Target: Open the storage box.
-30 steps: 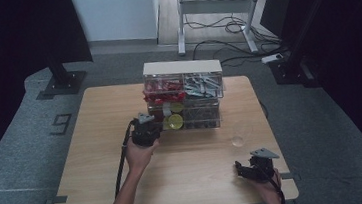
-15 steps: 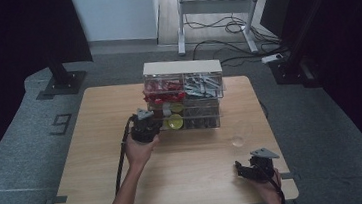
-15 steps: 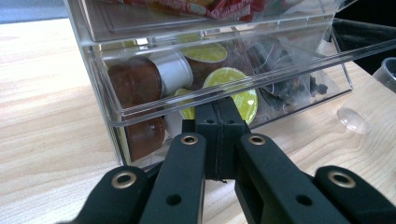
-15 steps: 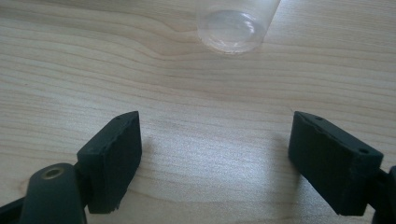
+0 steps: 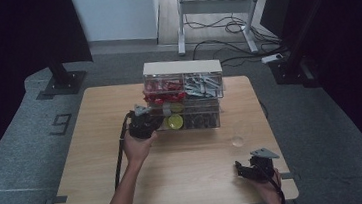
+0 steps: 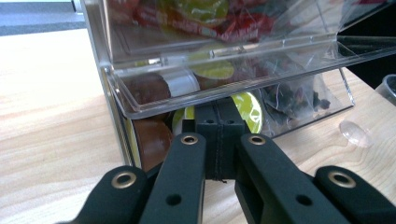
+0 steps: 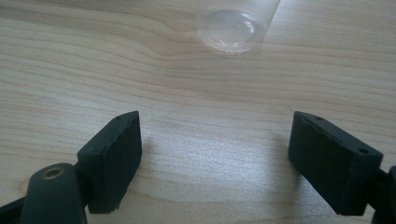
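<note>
At the near edge of the pale wooden worktop [image 5: 97, 190], around five o'clock, the right gripper [image 5: 252, 169] rests low with its jaws wide apart and nothing between them — bare wood grain shows in the gap. Just beyond it, toward twelve o'clock from that gripper, a small clear cup [image 7: 236, 21] stands on the wood. Further in, near the centre, the left gripper [image 6: 219, 122] has its jaws pressed together, their tips under the front lip of the pulled-out clear drawer [image 6: 224, 79] of the clear drawer box [image 5: 183, 94]; whether they touch it I cannot tell. Yellow-green lids and brown jars show inside. Past the worktop lies grey carpet [image 5: 30, 121], then at twelve o'clock a white desk frame [image 5: 215, 8] with loose cables — dark drapes flank both sides.
</note>
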A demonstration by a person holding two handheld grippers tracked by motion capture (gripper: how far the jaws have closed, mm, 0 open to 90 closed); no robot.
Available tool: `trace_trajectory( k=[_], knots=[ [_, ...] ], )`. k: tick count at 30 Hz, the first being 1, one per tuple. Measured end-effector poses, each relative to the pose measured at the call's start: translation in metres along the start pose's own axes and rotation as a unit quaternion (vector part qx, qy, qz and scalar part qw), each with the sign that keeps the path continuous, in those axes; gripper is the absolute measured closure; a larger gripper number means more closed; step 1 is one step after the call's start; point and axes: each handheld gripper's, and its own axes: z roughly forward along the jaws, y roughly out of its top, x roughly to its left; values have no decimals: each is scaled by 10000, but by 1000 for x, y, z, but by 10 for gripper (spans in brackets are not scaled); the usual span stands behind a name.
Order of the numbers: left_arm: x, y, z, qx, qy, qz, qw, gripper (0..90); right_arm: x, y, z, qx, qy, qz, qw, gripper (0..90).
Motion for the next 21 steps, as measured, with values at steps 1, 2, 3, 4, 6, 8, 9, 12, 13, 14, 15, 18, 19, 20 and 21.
trace_trajectory(
  k=[1, 2, 3, 4, 6, 8, 9, 12, 13, 14, 15, 18, 19, 20, 21],
  knots=[
    [0, 1, 0, -23, 11, 3, 10000, 900, 0, 0, 0, -4, -1, -8, 10000, 176],
    [0, 4, 0, -41, 42, 23, 10000, 900, 0, 0, 0, -6, 2, -7, 10000, 178],
    [0, 4, 0, -41, 42, 23, 10000, 900, 0, 0, 0, -6, 2, -7, 10000, 178],
    [-1, 7, 0, -47, 55, 43, 10000, 900, 0, 0, 0, -5, -1, -9, 10000, 179],
    [-1, 8, 0, -49, 65, 53, 10000, 900, -1, 0, 0, -9, 3, -10, 10000, 179],
    [-2, 11, 1, -63, 82, 68, 9999, 900, -1, 0, 0, -9, 3, -8, 10000, 179],
    [-2, 13, 1, -64, 85, 80, 9999, 900, -1, 0, 0, -7, 3, -8, 10000, 179],
    [-4, 16, 2, -91, 95, 90, 9999, 900, -1, -1, -1, -17, -6, -11, 10000, 187],
    [-5, 17, 3, -96, 107, 114, 9998, 900, -1, -1, -1, -17, -6, -11, 10000, 187],
    [-6, 19, 3, -108, 114, 141, 9998, 900, -1, -1, -1, -23, -16, 2, 10000, 194],
    [-6, 19, 3, -114, 118, 140, 9998, 900, -1, -1, -1, -25, -23, 8, 10000, 197],
    [-6, 21, 4, -103, 115, 136, 9998, 900, -2, -1, -1, -39, -38, 10, 10000, 212],
    [-6, 21, 4, -103, 115, 136, 9998, 900, -2, -1, -1, -39, -38, 10, 10000, 212],
    [-5, 22, 4, -116, 116, 133, 9998, 900, -1, -1, -2, -51, -52, 34, 10000, 228],
    [-5, 22, 4, -116, 116, 133, 9998, 900, -1, -1, -2, -51, -52, 34, 10000, 228]
  ],
)
